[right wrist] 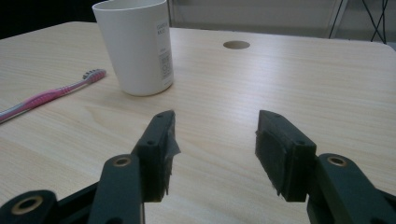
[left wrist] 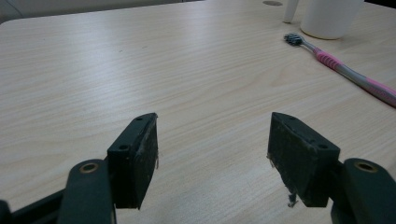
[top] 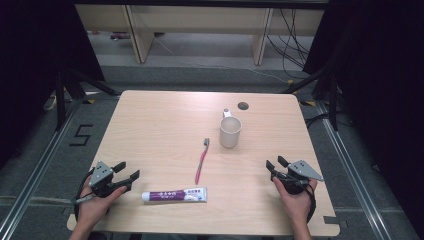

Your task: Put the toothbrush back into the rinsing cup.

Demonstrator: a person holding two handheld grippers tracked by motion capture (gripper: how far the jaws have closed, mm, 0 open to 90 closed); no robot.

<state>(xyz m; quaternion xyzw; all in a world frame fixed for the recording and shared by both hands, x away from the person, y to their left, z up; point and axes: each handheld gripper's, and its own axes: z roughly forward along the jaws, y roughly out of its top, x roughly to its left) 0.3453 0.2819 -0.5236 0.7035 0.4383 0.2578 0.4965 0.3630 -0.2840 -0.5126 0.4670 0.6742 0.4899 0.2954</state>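
Observation:
A white mug (top: 230, 131) (right wrist: 136, 45) stands upright right of the table's middle. A pink toothbrush (top: 201, 161) (left wrist: 350, 72) (right wrist: 49, 95) lies left of it, bristles toward the far side. Nearer the front edge lies a white and purple toothpaste tube (top: 174, 195). My left gripper (top: 127, 171) (left wrist: 212, 156) rests at the front left, open, with bare wood between its jaws. At the front right my right gripper (top: 276, 163) (right wrist: 215, 149) is open too, pointing toward the mug, nothing between its jaws.
The light wooden table (top: 160, 125) has a round cable hole (top: 243, 105) (right wrist: 236, 45) behind the mug. Black curtains flank both sides. Desk legs and cables (top: 287, 35) stand on the grey floor beyond the far edge.

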